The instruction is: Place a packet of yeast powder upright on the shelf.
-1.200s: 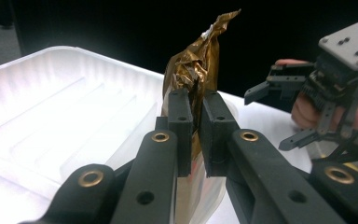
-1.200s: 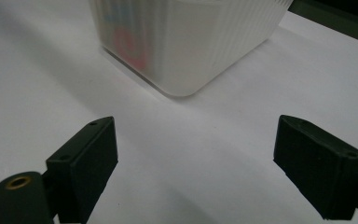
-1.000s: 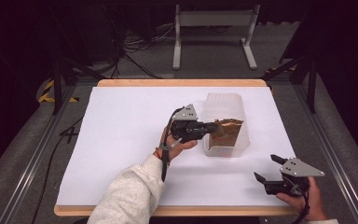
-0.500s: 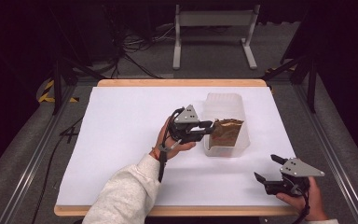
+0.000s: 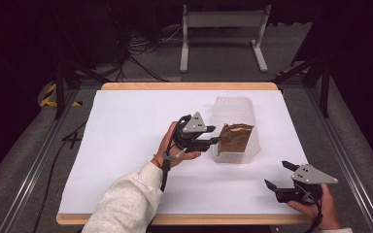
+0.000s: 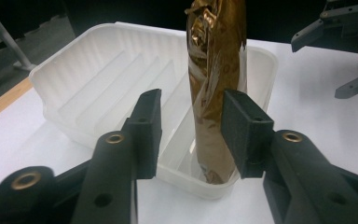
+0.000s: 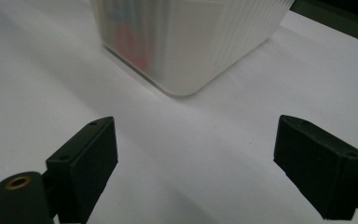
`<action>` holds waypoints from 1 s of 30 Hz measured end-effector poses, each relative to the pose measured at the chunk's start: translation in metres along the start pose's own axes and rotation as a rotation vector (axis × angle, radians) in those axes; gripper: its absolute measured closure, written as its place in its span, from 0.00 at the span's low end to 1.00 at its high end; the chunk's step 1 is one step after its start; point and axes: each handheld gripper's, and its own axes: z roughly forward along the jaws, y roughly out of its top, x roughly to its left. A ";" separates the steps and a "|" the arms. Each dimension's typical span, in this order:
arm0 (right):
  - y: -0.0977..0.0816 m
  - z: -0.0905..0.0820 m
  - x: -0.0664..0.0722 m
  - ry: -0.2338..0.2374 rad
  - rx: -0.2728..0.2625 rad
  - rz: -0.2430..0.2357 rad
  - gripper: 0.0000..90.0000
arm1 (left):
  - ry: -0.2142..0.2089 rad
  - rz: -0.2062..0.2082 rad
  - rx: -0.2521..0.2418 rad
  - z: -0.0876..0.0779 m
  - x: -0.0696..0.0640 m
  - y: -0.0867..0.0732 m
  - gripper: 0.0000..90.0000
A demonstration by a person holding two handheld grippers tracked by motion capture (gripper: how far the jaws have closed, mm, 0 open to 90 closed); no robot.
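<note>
The gold foil packet [image 5: 235,137] stood on edge in the near right part of the white ribbed tub [image 5: 233,104], which sat right of centre on the white-covered desk [image 5: 126,126]. In the left gripper view the packet [image 6: 214,74] rose upright between the left tongs [image 6: 192,133]. Their jaws had just been opening, and the packet sat in the gap with the right pad close against it and the left pad plainly clear, so nothing was clamped. In the high view the left tongs [image 5: 212,142] reached at the tub's near left wall.

Judging by its crinkled, shiny skin, the packet was probably light, thin and soft, likely to buckle or crackle under a hard squeeze, and the foil looked slippery. It leaned against the tub wall [image 6: 261,70] rather than standing by its own stiffness, so it could tip once left alone. The best place to take it seemed the flat faces about mid-height, below the crimped top seam, with the pads set square and pressed lightly.

The tub looked like thin moulded plastic, light enough to slide on the desk if nudged.

The right tongs [image 5: 278,175] rested at the near right corner of the desk, spread wide and empty, pointing toward the tub [image 7: 186,42].
</note>
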 end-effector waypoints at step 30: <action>0.000 0.002 0.002 0.018 0.010 -0.009 0.16 | 0.196 -0.019 0.138 -0.017 0.010 -0.027 0.05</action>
